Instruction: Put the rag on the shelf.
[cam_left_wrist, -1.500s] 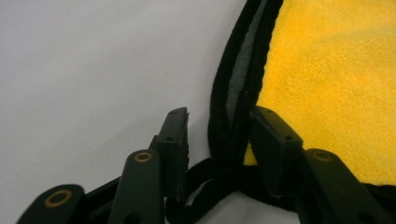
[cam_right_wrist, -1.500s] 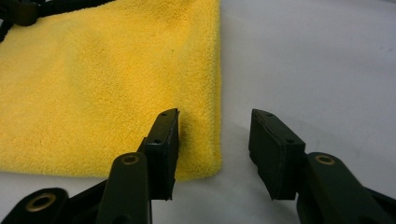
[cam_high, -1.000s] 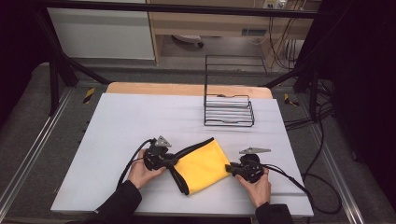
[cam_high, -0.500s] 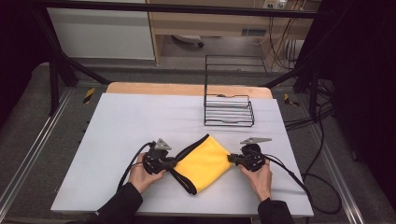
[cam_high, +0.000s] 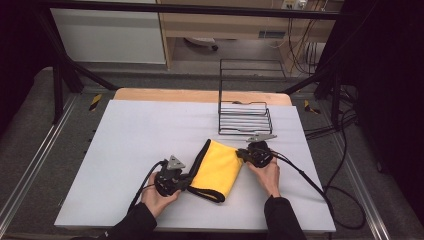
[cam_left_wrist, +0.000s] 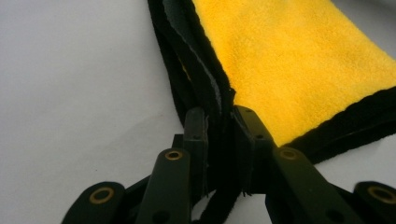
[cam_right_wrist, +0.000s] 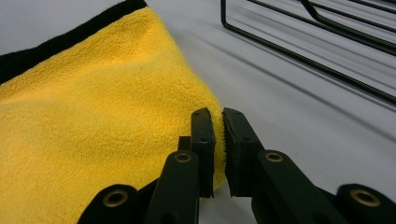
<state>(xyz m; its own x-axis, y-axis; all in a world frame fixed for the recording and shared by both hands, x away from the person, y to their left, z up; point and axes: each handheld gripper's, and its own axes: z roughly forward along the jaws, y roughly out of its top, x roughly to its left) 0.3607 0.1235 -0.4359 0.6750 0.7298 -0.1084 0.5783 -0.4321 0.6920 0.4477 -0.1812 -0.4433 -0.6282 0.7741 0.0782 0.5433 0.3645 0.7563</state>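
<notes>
A yellow cloth (cam_high: 217, 167) with a black hem lies folded on the white table (cam_high: 150, 130), between my two grippers. My left gripper (cam_high: 189, 184) holds its near left corner. In the left gripper view the jaws (cam_left_wrist: 219, 121) press on the black hem (cam_left_wrist: 205, 88); they have just eased open a little with the hem still between them. My right gripper (cam_high: 241, 155) is at the cloth's far right edge. In the right gripper view it (cam_right_wrist: 218, 119) is shut on the yellow fold (cam_right_wrist: 93, 116).
A black wire rack (cam_high: 245, 117) stands just beyond the right gripper, and its bottom wires (cam_right_wrist: 303, 51) run close by in the right gripper view. Cables trail from both grippers toward the table's near edge. A wooden strip (cam_high: 200, 95) borders the far edge.
The right gripper has moved away from the person toward the wire rack, taking its edge of the cloth along. The left gripper has shifted slightly nearer. The cloth has swung round.
</notes>
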